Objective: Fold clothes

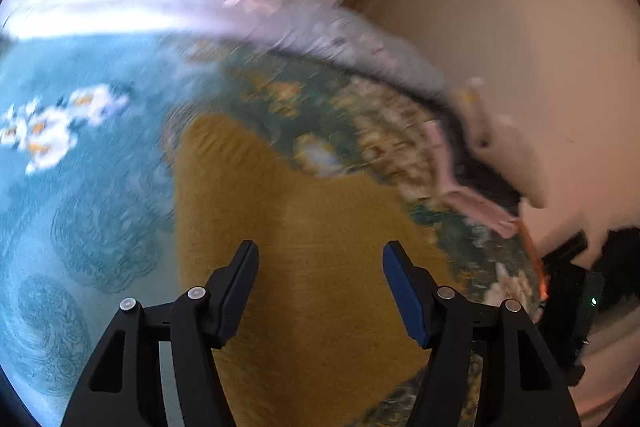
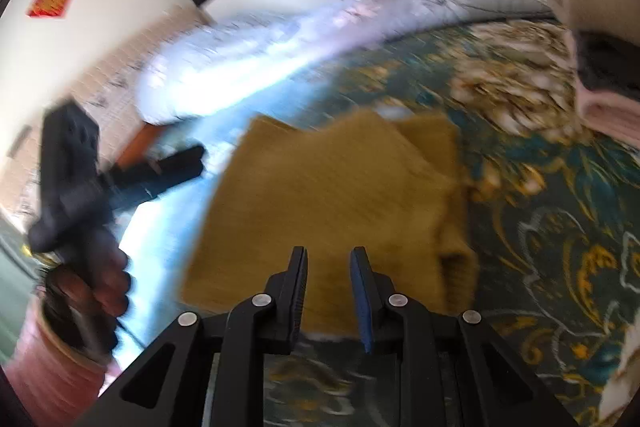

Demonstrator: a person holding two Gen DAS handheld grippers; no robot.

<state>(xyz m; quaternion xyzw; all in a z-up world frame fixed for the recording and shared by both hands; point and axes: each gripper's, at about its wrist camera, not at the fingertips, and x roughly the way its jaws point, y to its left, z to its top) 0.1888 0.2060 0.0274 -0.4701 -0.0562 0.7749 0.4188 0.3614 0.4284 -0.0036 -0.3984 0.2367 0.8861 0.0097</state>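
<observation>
A mustard-yellow knit garment (image 1: pixel 304 227) lies folded on the teal flowered bedspread (image 1: pixel 100 187). My left gripper (image 1: pixel 320 255) hovers over the garment, open wide with nothing between its fingers. In the right wrist view the same garment (image 2: pixel 328 179) spreads out ahead, one sleeve folded along its right side. My right gripper (image 2: pixel 329 259) hangs above the garment's near edge with a narrow gap between the pads and nothing pressed between them. The left gripper (image 2: pixel 160 167) also shows at the left of that view, held by a hand (image 2: pixel 96 287). Both views are blurred by motion.
A stack of folded clothes (image 2: pixel 600 99), pink, dark and white, sits at the bed's far right, and shows as pink cloth (image 1: pixel 472 199) in the left wrist view. A rolled pale flowered quilt (image 2: pixel 280 39) lines the back. A pink tub (image 2: pixel 52 367) stands at lower left.
</observation>
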